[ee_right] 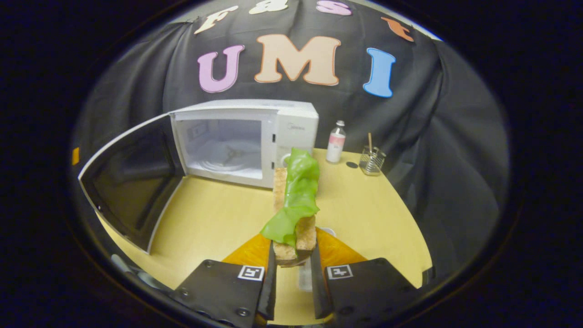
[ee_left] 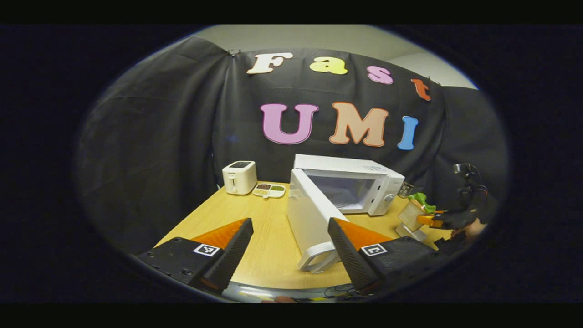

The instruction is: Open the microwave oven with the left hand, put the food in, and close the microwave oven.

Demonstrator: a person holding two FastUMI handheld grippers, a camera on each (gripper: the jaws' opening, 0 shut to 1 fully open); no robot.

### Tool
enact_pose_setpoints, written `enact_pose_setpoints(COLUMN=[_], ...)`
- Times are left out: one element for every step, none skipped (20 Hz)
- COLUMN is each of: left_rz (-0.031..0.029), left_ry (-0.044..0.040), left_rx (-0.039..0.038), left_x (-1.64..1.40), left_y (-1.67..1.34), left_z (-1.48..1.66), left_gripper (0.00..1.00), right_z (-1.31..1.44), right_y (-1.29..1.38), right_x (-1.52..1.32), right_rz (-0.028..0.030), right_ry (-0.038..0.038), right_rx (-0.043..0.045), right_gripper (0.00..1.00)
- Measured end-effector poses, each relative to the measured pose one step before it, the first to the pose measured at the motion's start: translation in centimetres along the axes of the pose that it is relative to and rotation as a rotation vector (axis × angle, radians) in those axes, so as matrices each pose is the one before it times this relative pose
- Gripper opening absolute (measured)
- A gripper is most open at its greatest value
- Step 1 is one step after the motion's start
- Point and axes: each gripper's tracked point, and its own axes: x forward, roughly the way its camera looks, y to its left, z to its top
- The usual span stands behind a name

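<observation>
A white microwave oven point(ee_left: 364, 184) stands on the wooden table with its door point(ee_left: 309, 218) swung wide open toward me. Its white cavity point(ee_right: 227, 152) with the turntable shows in the right gripper view, and the open door point(ee_right: 132, 182) hangs at the left there. My left gripper point(ee_left: 291, 248) is open, its fingers apart just in front of the door's handle point(ee_left: 319, 257). My right gripper point(ee_right: 292, 269) is shut on the food point(ee_right: 296, 200), a slice of toast with a green lettuce leaf, held upright above the table in front of the oven. From the left gripper view, the food point(ee_left: 416, 212) and the right gripper point(ee_left: 437, 219) appear at the far right.
A white toaster point(ee_left: 239, 176) and a small divided dish point(ee_left: 269, 189) sit at the back left of the table point(ee_left: 268, 232). Right of the oven stand a small bottle point(ee_right: 336, 142) and a glass holder with a stick point(ee_right: 372, 160). A small stand point(ee_left: 410, 232) sits below the food.
</observation>
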Motion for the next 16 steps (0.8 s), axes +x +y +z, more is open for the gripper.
enact_pose_setpoints(left_rz=[-0.00981,-0.00514,-0.00202,0.00101,0.00051,-0.00184,0.0023,0.00324,0.0058,0.0047,0.00635,0.00649,0.0035,0.00051,-0.00269,0.00032], left_ry=[-0.00739,-0.00661,-0.00868,-0.0043,0.00109,0.00322,-0.00383,-0.00879,-0.00609,-0.00457,0.00202,0.00522,0.00394,0.00259,0.00442,0.00704], left_rx=[0.01326,0.01089,0.0042,-0.00136,-0.00353,0.00037,0.00484,0.00422,0.00427,0.00259,0.00462,0.00668,0.00582,0.00249,-0.0001,0.0009], left_x=[-0.035,0.079,0.13,0.085,0.034,0.182,0.113,0.132,0.035,0.063,0.183,0.098,-0.116,-0.15,-0.04,0.017], left_y=[0.202,0.31,0.36,0.409,0.433,0.244,0.402,0.325,0.429,0.45,0.145,0.276,0.135,0.053,-0.056,0.064], left_z=[0.2,0.126,0.071,-0.068,-0.159,-0.185,0.126,0.305,0.267,0.132,-0.061,-0.1,0.006,-0.194,-0.124,-0.231], left_gripper=[0.96,0.96,0.99,0.96,0.96,0.96,0.99,0.99,0.96,0.99,0.96,0.96,0.96,0.99,0.96,0.96], right_z=[0.765,0.664,0.481,0.318,0.401,0.262,0.243,0.071,0.172,0.125,0.216,-0.043,0.187,0.198,0.128,0.11], right_y=[1.586,1.741,1.748,1.484,1.487,1.546,1.434,1.321,1.071,0.682,0.636,0.549,0.704,0.601,0.52,0.369], right_x=[0.484,0.679,0.62,0.804,0.986,1.088,1.114,1.083,1.164,1.15,1.168,0.796,0.934,1.069,1.019,0.894], right_rz=[0.02397,0.02694,0.02438,0.01811,0.01519,0.01871,0.01996,0.01929,0.01292,0.00447,-0.0028,0.00251,0.00716,0.00697,0.00203,0.00094], right_ry=[-0.00497,-0.00204,-0.00174,0.00245,0.00261,0.00193,0.00562,0.00431,0.0089,0.00822,0.00741,0.00696,0.00629,0.00463,0.0074,0.00653], right_rx=[0.02712,0.02689,0.018,-0.00251,-0.01236,-0.0065,0.00223,0.01853,0.02472,0.01421,0.01091,0.01329,0.02121,0.0221,0.02582,0.03493], right_gripper=[0.35,0.35,0.35,0.32,0.35,0.35,0.35,0.35,0.35,0.35,0.35,0.29,0.29,0.29,0.29,0.29])
